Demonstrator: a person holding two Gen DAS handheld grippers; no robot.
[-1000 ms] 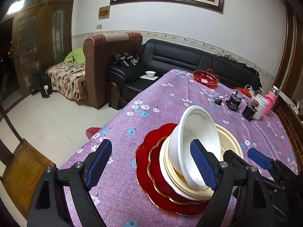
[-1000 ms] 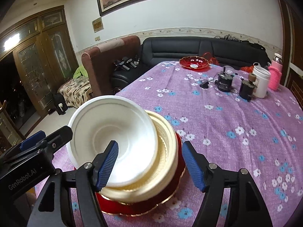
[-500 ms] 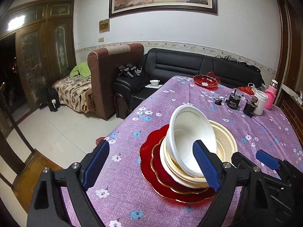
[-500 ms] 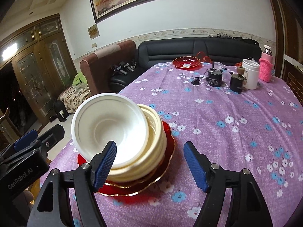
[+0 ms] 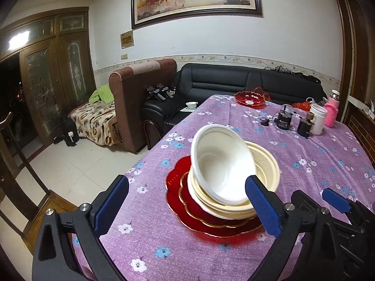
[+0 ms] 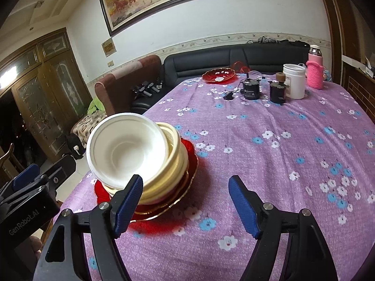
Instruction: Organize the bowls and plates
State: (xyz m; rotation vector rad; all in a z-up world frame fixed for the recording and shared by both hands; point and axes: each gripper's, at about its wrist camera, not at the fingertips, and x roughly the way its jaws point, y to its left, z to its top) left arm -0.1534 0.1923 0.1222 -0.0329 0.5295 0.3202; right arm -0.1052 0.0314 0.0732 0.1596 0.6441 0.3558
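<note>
A white bowl (image 5: 220, 166) lies tilted toward me on top of a cream bowl (image 5: 264, 166), which sits on red gold-rimmed plates (image 5: 187, 203) on the purple flowered tablecloth. The same stack shows in the right wrist view: white bowl (image 6: 126, 147), cream bowl (image 6: 175, 154), red plates (image 6: 189, 161). My left gripper (image 5: 187, 206) is open and empty, just in front of the stack. My right gripper (image 6: 185, 206) is open and empty, in front of and to the right of the stack. Neither touches the dishes.
A red dish (image 6: 218, 76) sits at the table's far end. Black jars (image 6: 251, 90), a white tub (image 6: 294, 80) and a pink flask (image 6: 315, 70) stand at the far right. The table's left edge (image 5: 150, 154) drops to the floor; sofas stand beyond.
Both grippers have drawn back and up from the stack, so the dishes look smaller and farther. The white bowl stays tilted on the cream bowl.
</note>
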